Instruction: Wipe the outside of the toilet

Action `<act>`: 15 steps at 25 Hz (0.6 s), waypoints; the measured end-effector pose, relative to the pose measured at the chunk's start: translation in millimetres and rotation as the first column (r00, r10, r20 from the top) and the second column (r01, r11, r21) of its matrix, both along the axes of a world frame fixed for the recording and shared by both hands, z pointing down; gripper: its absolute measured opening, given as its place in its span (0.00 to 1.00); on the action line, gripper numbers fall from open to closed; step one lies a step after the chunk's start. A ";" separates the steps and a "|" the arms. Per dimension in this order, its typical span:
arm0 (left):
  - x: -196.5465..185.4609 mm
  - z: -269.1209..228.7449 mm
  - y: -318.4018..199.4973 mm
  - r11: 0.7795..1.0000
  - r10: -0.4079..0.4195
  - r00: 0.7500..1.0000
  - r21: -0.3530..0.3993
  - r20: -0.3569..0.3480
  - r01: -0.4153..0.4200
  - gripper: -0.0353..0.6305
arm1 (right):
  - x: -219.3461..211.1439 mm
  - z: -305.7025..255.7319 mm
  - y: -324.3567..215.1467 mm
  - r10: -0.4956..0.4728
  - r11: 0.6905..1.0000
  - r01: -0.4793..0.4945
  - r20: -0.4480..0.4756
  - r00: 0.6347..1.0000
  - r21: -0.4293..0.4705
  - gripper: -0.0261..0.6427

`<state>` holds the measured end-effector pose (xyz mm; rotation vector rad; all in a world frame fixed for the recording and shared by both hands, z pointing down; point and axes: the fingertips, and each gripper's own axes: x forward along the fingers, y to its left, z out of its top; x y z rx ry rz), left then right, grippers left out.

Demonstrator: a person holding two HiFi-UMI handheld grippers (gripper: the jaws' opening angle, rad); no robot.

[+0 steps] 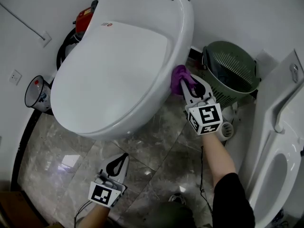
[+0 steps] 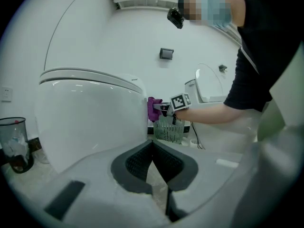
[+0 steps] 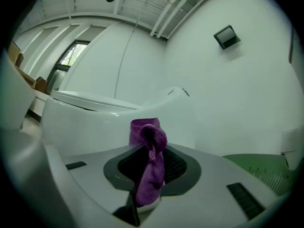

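Note:
The white toilet (image 1: 118,65) stands with its lid down, filling the upper left of the head view. A purple cloth (image 1: 179,79) is pressed against the toilet's right flank, with my right gripper (image 1: 186,83) shut on it. The right gripper view shows the cloth (image 3: 149,160) bunched between the jaws and hanging down, with the toilet's side (image 3: 80,122) just ahead. My left gripper (image 1: 124,157) hangs low over the marble floor in front of the bowl, jaws together, holding nothing. From the left gripper (image 2: 152,145) I see the toilet (image 2: 90,113) and the cloth (image 2: 153,108) far off.
A green slatted basket (image 1: 232,70) stands right behind the right gripper. A second white fixture (image 1: 280,146) fills the right edge. A small waste bin (image 1: 38,95) sits left of the toilet, a red object (image 1: 84,18) behind it. A round floor drain (image 1: 227,130) lies near the forearm.

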<state>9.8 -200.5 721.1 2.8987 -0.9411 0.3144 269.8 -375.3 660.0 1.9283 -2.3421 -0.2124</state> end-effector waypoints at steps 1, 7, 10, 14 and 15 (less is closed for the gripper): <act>-0.3 0.2 2.2 1.000 -0.001 1.000 -0.002 0.002 0.001 0.06 | 10.2 -0.7 -8.7 0.023 1.000 -0.023 -0.005 1.000 -0.003 0.15; -0.8 -2.5 10.8 1.000 0.020 0.999 -0.022 0.045 -0.019 0.06 | 67.4 -4.0 -55.6 0.202 0.979 -0.200 0.024 0.979 -0.044 0.15; -5.5 -4.7 17.4 0.999 0.040 0.997 -0.021 0.070 -0.039 0.06 | 81.9 -3.5 -65.9 0.282 0.958 -0.281 0.008 0.959 -0.061 0.14; -15.3 -5.3 22.2 0.999 0.046 0.997 -0.021 0.067 -0.045 0.06 | 86.2 -4.0 -68.2 0.329 0.941 -0.330 -0.027 0.944 -0.074 0.14; -17.2 -5.3 22.9 0.999 0.046 0.997 -0.022 0.063 -0.045 0.06 | 84.6 -4.8 -65.8 0.329 0.941 -0.331 -0.031 0.944 -0.075 0.14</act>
